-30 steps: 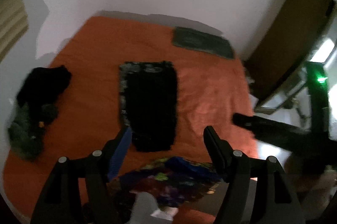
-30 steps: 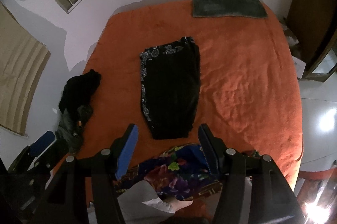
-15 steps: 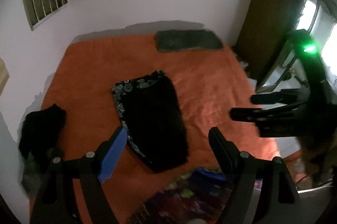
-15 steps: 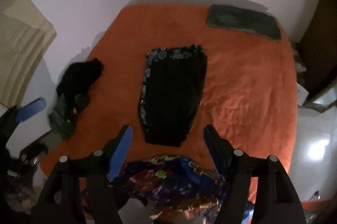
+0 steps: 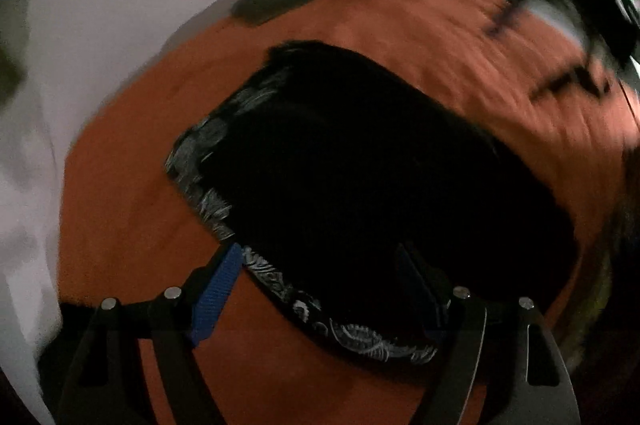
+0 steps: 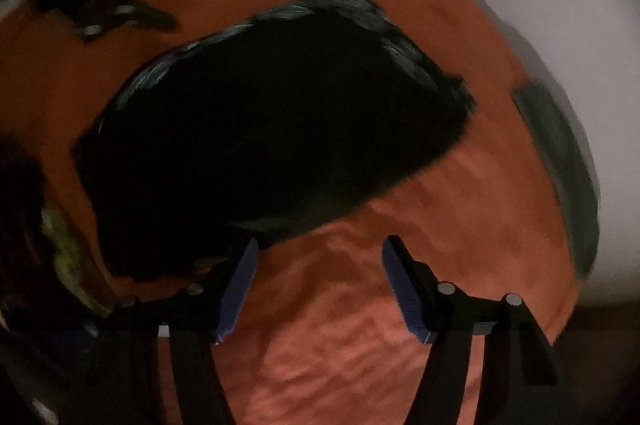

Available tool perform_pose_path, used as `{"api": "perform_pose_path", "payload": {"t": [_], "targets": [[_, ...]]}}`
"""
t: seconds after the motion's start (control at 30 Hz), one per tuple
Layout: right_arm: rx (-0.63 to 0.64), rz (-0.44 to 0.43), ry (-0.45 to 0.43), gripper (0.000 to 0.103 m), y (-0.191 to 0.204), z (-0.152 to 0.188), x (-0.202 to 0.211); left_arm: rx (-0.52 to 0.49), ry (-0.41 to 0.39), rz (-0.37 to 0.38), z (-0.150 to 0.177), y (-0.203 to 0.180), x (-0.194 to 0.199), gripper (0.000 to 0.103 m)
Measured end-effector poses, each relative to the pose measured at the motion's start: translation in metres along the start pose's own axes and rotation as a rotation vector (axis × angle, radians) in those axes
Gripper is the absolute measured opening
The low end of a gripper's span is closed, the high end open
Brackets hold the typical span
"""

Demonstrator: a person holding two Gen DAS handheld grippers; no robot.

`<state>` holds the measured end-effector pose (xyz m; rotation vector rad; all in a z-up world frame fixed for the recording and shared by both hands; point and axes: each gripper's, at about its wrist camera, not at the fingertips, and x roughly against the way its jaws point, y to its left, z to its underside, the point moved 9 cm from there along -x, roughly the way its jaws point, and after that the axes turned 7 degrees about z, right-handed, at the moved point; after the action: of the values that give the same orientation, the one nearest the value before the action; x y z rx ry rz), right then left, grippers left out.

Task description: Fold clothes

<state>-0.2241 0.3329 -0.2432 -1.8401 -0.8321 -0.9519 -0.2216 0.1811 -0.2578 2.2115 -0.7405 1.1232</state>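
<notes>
Two open grippers, right gripper (image 6: 320, 281) closing, black garment (image 5: 360, 161), orange bed (image 5: 132, 225)

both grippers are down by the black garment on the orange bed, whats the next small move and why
Probably ease both grippers down onto the garment's long edges, then close. The left gripper straddles the patterned border of the black garment, pads not pressing. The right gripper has its jaws closing on nothing: between them lies bare orange bedspread, the garment's other edge just beside its left finger, so it likely needs a small shift there first.

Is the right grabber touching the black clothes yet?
Cannot tell. In the blurred right wrist view the right gripper is closing, with only orange bedcover between its fingers; one fingertip overlaps the black garment's edge.
</notes>
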Motion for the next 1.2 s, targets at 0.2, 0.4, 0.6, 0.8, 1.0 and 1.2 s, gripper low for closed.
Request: {"api": "perform_pose_path", "payload": {"t": [0.2,0.4,0.6,0.8,1.0,1.2], "targets": [[0.402,0.099,-0.251,0.065,0.075,0.025,-0.009,-0.393,-0.107,-0.047,0.037,-0.070,0.008,0.079],[0.728,0.199,-0.412,0.065,0.139,0.055,-0.032,-0.582,-0.086,-0.061,0.078,-0.091,0.009,0.079],[0.729,0.291,-0.484,0.065,0.151,0.050,-0.047,-0.583,-0.034,-0.031,0.101,-0.088,0.001,0.079],[0.736,0.304,-0.520,0.065,0.152,0.037,-0.056,-0.640,-0.035,-0.018,0.112,-0.097,-0.002,0.079],[0.702,0.254,-0.559,0.060,0.150,0.027,-0.048,-0.691,-0.111,-0.052,0.096,-0.115,-0.019,0.079],[0.382,0.012,-0.539,0.024,0.107,-0.007,-0.014,-0.587,-0.135,0.024,0.067,-0.105,-0.014,0.076]]}}
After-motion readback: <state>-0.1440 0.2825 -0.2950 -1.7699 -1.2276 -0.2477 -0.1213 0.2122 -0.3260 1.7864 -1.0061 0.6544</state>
